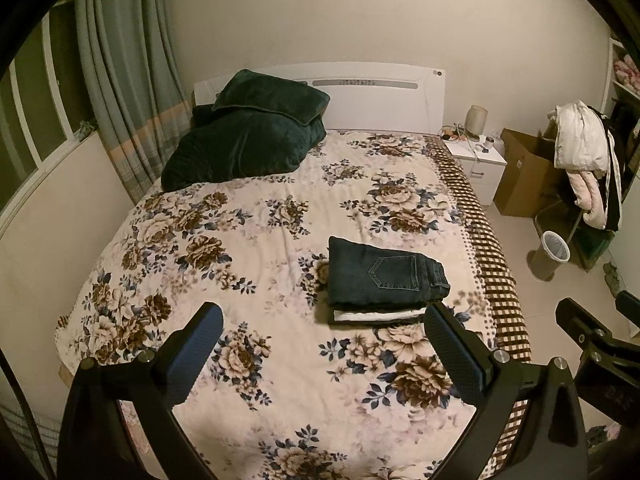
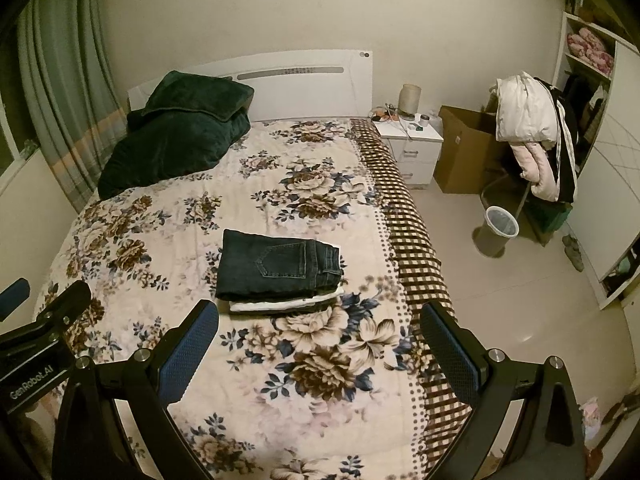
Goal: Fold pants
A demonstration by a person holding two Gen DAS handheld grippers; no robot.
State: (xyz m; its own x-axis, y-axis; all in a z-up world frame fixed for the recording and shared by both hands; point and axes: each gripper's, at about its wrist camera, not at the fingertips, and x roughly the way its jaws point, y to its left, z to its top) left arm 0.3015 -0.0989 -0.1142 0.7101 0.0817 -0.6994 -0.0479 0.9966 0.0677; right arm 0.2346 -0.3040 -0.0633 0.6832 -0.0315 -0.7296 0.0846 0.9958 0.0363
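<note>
The folded jeans (image 1: 384,274) sit on a white folded garment (image 1: 380,315) on the floral bed (image 1: 248,240), toward its checkered edge. The left gripper (image 1: 324,322) and the right gripper (image 2: 320,320) hover spread wide over the bed, gripping nothing.

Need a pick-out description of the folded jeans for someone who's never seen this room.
Start at the floral bedspread covering the bed. Near its checkered right border lies a folded pair of dark blue denim jeans, back pocket facing up, stacked on a folded white garment. It is the only denim there.
</note>
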